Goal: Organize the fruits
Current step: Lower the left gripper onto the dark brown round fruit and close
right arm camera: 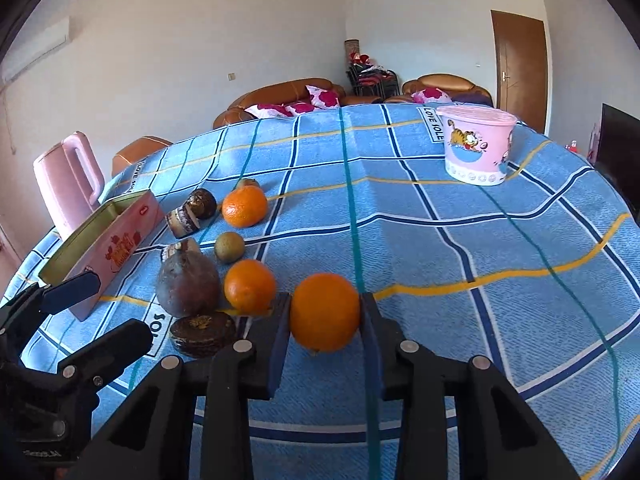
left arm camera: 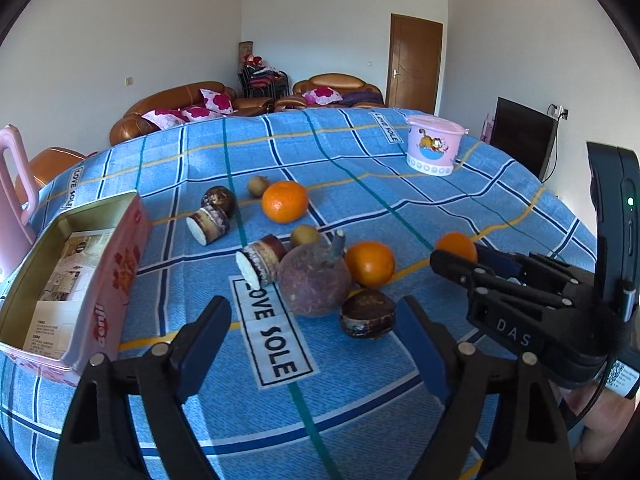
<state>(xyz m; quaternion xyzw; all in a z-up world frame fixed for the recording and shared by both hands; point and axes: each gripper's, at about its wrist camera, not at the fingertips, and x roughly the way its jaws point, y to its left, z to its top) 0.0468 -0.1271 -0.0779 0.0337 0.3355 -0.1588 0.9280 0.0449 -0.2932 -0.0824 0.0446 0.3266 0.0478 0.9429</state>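
My right gripper (right arm camera: 325,320) is shut on an orange (right arm camera: 325,312) and holds it just above the blue checked tablecloth; the same orange shows in the left wrist view (left arm camera: 457,246). My left gripper (left arm camera: 316,320) is open and empty, in front of a purple mangosteen (left arm camera: 314,282) and a dark round cake (left arm camera: 367,318). Two more oranges (left arm camera: 370,263) (left arm camera: 285,201), two small brown-green fruits (left arm camera: 305,235) (left arm camera: 258,185) and several cake pieces (left arm camera: 260,262) lie on the cloth.
An open pink tin box (left arm camera: 100,280) stands at the left. A pink Garfield tub (left arm camera: 435,144) stands at the far right. A pink jug (right arm camera: 66,180) stands behind the box. Sofas and a door lie beyond the table.
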